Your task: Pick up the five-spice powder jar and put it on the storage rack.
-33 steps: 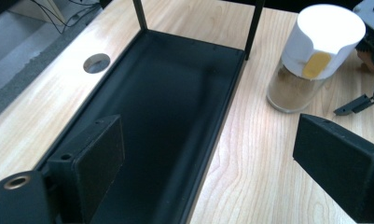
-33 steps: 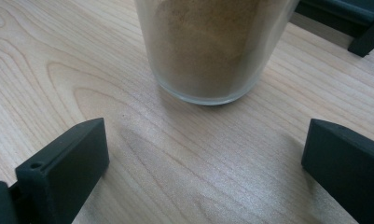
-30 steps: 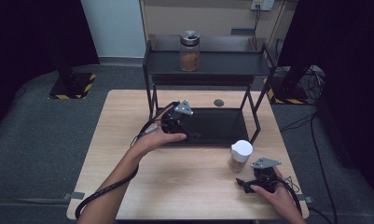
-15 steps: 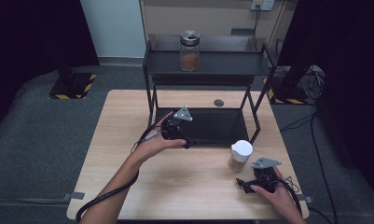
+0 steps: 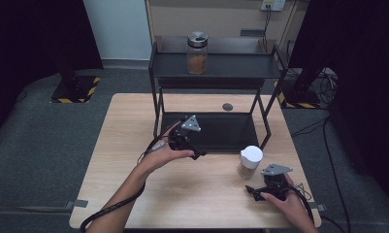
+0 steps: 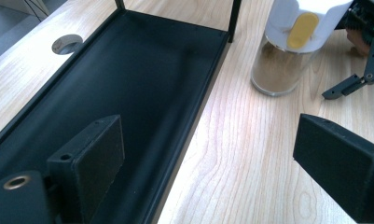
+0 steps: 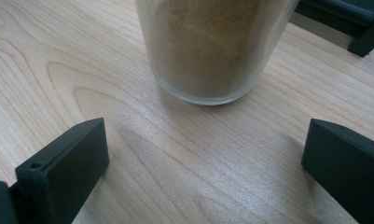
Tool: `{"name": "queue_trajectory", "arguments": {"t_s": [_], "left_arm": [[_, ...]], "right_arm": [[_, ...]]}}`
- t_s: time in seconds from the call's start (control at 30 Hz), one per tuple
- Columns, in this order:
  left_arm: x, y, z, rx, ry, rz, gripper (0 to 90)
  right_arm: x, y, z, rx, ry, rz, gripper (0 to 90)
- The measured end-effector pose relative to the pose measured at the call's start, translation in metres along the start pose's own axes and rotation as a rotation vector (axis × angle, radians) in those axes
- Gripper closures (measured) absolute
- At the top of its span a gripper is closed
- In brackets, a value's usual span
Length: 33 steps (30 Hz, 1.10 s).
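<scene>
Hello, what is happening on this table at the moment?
A person holds a gripper in each hand at a wooden table. The right gripper lies low on the table, jaws open, aimed at a white-lidded jar of brown powder just ahead of it; nothing is gripped. The left gripper hovers open at the front edge of the black rack's bottom tray. A second jar stands on the rack's top shelf.

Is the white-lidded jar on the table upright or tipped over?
Upright. The jar stands on its base on the table, white lid on top, brown powder settled in the lower part.
</scene>
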<state>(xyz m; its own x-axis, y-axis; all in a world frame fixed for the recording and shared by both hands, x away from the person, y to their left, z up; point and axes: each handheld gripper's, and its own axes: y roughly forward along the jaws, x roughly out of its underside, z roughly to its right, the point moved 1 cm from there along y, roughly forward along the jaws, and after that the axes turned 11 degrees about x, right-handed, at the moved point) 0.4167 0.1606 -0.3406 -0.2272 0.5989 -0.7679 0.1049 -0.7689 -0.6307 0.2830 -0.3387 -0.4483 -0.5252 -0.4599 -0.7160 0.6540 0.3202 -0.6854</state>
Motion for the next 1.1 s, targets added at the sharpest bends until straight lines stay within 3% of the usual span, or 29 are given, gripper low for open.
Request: {"name": "queue_trajectory", "arguments": {"t_s": [1.1], "left_arm": [[0.025, 0.034, 0.022, 0.074, 0.005, -0.043, 7.5]], "right_arm": [[0.0, 0.0, 0.0, 0.0, 0.0, 0.0, 1.1]]}}
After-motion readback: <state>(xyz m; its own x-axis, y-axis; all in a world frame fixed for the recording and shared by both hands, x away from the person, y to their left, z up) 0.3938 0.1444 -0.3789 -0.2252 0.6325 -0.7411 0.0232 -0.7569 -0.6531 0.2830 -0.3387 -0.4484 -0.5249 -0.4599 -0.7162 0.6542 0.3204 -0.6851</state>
